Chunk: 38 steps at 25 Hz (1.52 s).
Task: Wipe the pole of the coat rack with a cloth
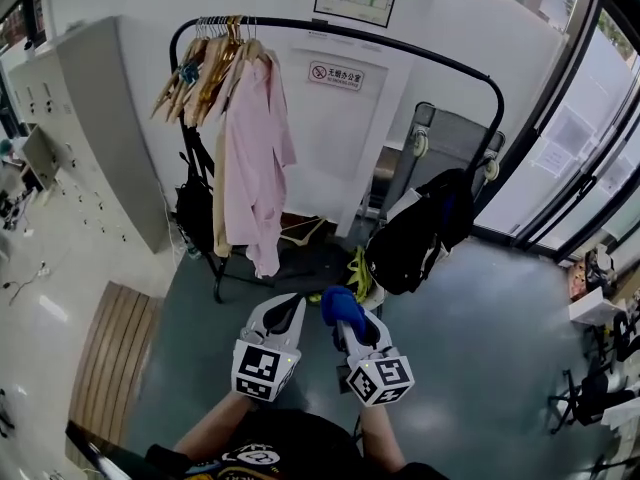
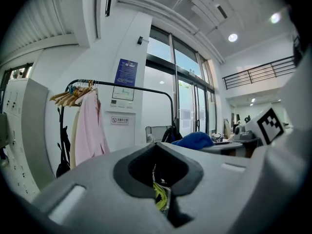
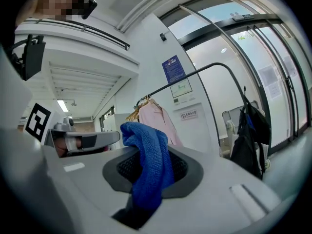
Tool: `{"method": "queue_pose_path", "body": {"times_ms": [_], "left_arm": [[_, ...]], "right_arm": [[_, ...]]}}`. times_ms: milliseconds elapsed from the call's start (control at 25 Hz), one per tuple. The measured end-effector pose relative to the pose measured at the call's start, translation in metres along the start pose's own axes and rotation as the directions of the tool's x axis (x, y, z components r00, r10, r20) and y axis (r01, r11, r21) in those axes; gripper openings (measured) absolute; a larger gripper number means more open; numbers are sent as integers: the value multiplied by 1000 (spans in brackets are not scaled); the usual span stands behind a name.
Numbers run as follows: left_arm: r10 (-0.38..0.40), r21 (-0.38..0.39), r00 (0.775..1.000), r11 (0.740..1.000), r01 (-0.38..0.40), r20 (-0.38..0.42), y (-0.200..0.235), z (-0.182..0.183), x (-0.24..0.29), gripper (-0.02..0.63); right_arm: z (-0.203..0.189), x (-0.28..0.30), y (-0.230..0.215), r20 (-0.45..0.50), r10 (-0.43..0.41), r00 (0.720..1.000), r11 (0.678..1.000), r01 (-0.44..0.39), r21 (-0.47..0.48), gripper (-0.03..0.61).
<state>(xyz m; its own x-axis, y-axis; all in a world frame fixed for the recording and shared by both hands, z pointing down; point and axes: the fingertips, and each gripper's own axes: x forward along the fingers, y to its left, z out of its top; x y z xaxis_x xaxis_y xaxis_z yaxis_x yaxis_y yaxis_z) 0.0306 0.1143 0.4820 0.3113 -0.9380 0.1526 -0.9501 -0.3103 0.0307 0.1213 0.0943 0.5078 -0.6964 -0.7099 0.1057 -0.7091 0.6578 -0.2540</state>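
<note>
The right gripper [image 1: 350,328] is pinching a blue cloth [image 3: 146,162] between jaws closed tight on it. One bunched end is sticking up above the jaw tips and the rest is trailing down through the gap. The left gripper [image 1: 288,306] is carrying nothing, its jaws resting together around a small rounded opening. The two grippers are hovering side by side at the near middle of the scene, both pointing toward the far wall, with the person's forearms [image 1: 215,430] reaching in from the near edge.

The cloth is touching nothing but the jaws – the coat rack [image 1: 215,268] is standing well apart from it, on the far side of the grey floor [image 1: 470,348]. The black pole [image 1: 400,46] is running across the top from far left to right, then bending down at the right end. Wooden hangers [image 1: 195,73] are crowding its left end, and a pink shirt [image 1: 250,158] is hanging from one of them. A black bag [image 1: 420,233] is hanging at the rack's right side. Something yellow-green [image 1: 358,268] is lying on the floor between the bag and the grippers – what it is cannot be made out. A grey cabinet [image 1: 100,118] is standing at the far left, and a slatted wooden board [image 1: 115,358] is lying on the floor at the near left.
</note>
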Motion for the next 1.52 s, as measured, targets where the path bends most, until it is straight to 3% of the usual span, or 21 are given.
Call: {"method": "queue_pose_path", "body": {"times_ms": [160,320,600,760,960,1080,1280,1520], "left_arm": [[-8,18,1000,1000,7,30,49,19,26,3],[-63,0,996,998,63,56,90,33,56,3],[-97,-11,994,995,98,56,122,40,106,3],[-67,8,996,998,67,67,146,50,138,3],[17,47,994,999,-22,105,176,84,186,3],[51,89,989,994,-64,137,190,109,215,3],[105,93,975,988,-125,196,205,138,246,2],[144,109,973,980,-165,181,227,142,267,3]], "right_arm": [[22,62,5,17,18,1000,998,-17,-57,82],[46,103,10,59,-1,998,995,6,-99,83],[43,152,-19,10,-37,999,995,38,-91,83],[59,197,-37,15,2,1000,994,0,-105,83],[121,263,-56,80,95,992,984,-82,-160,83],[162,298,-65,128,159,979,969,-130,-208,83],[218,345,-72,194,260,946,942,-204,-268,83],[299,404,-45,291,365,884,904,-263,-336,83]]}}
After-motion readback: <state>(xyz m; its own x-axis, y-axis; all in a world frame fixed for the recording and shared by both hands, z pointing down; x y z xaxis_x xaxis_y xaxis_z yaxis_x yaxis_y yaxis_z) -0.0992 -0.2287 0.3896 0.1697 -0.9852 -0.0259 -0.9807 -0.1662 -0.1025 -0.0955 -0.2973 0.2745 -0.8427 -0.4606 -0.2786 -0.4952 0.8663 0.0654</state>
